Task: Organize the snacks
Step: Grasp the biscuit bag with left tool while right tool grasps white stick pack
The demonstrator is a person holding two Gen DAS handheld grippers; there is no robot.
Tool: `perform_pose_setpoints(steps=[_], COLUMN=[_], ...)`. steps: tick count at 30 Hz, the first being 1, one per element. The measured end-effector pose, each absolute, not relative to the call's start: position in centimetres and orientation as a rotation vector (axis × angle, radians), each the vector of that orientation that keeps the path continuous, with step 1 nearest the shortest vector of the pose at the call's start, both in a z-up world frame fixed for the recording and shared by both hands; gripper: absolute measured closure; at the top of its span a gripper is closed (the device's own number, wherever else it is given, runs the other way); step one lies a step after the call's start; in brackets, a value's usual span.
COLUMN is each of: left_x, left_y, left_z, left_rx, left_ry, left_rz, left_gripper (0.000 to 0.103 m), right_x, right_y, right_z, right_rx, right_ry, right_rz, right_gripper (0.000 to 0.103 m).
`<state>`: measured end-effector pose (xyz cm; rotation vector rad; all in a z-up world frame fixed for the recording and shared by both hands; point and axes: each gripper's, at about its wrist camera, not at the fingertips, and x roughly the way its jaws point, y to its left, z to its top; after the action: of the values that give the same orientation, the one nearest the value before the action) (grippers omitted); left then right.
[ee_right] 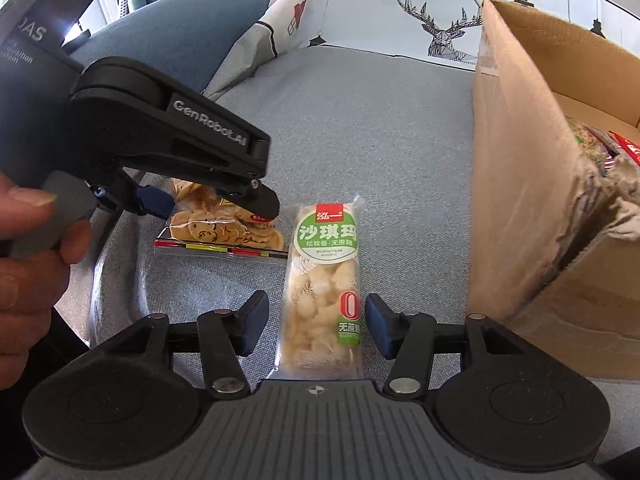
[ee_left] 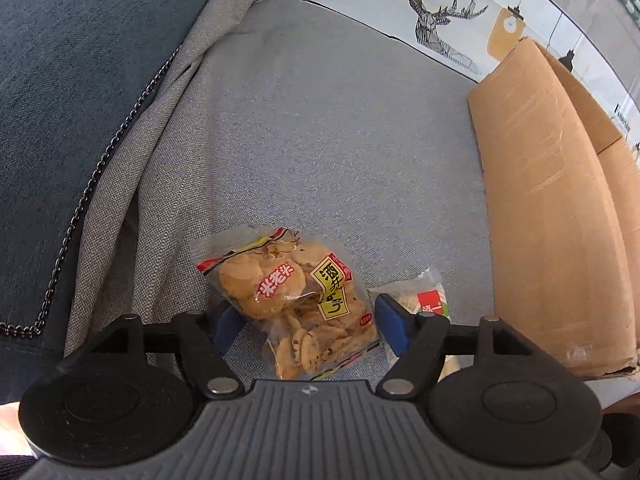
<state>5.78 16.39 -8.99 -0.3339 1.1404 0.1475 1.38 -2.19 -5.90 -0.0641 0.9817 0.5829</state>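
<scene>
The left claw (ee_left: 308, 320) stands wide open around the clear plastic bag of round brown crackers (ee_left: 296, 292), its blue pads not pressing it. The right claw (ee_right: 316, 328) is partly open around the long clear packet of pale puffed snack with a green label (ee_right: 322, 280), pads apart from it. Both snacks lie on the grey fabric sofa cushion (ee_right: 360, 120), beside the brown cardboard box (ee_right: 540, 200).

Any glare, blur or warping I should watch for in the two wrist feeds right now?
Left wrist view: sharp, evenly lit; fisheye bows the brown cardboard box; slight sheen on the clear bag of round crackers. Right wrist view: label of the pale green-labelled snack bar readable; bright glare top left; nearby hand soft.
</scene>
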Motion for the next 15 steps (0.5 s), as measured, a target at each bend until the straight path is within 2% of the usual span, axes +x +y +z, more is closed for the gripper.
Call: perform_pose_setpoints(steps=[15], left_x=[6.2], left_y=[15.1], left_z=[-9.4], left_rx=[-0.258], left_ry=[1.150], left_rz=[0.170], left_gripper=[0.023], right_x=[1.6], right_y=[-1.9], right_z=[-6.3], right_rx=[-0.082], right_ry=[0.983], right_rz=[0.576], right_gripper=[0.047])
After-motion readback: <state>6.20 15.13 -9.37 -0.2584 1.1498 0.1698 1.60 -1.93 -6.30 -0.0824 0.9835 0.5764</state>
